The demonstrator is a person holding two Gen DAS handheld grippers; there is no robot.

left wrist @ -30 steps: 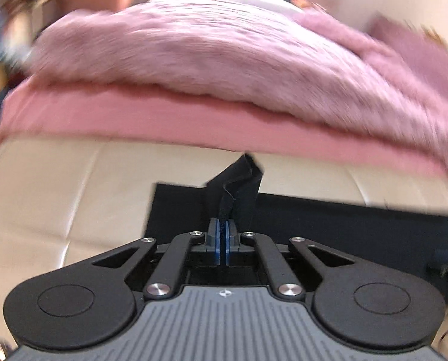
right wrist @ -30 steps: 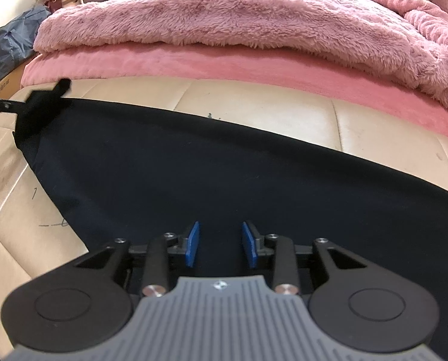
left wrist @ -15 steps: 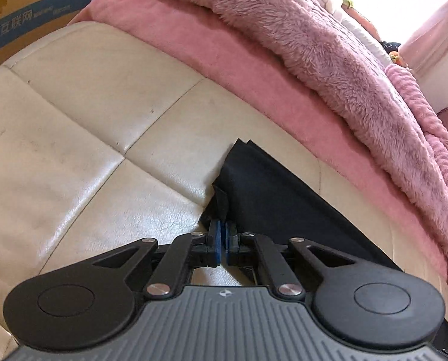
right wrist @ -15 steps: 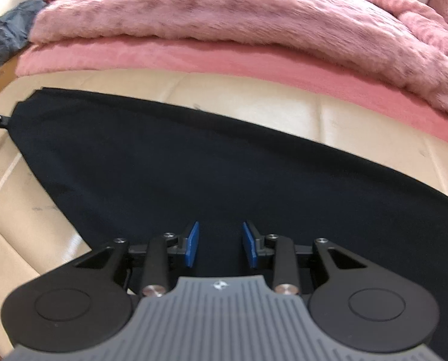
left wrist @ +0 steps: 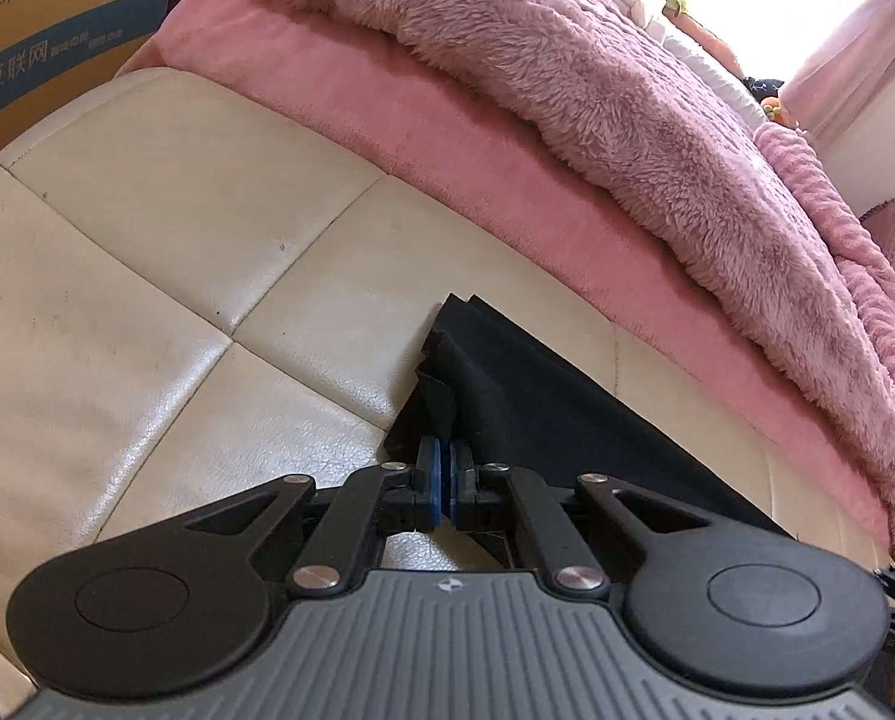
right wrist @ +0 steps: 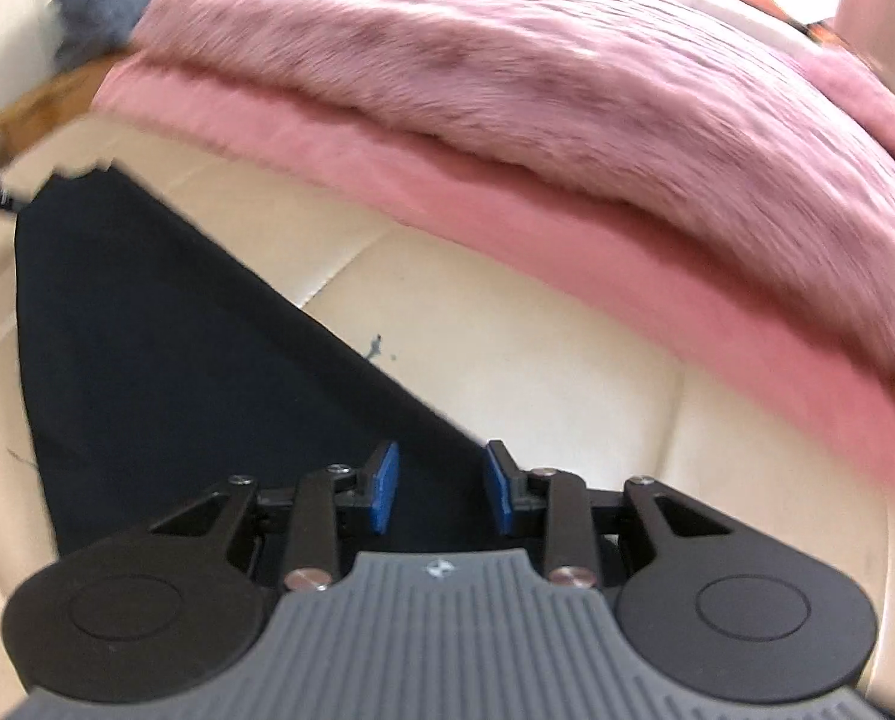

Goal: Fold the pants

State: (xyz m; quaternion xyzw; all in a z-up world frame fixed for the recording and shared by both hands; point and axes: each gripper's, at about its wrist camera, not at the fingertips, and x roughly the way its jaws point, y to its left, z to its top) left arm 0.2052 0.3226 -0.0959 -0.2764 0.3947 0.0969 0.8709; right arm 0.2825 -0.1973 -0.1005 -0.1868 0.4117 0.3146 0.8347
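Left wrist: left hand-held gripper point(left wrist: 445, 468) pinches black pants point(left wrist: 543, 384) corner.

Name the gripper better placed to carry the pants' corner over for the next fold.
Left. The left gripper is already shut on a corner of the black pants lying on the cream cushion. The right gripper is open, holding nothing, above the cloth's edge.
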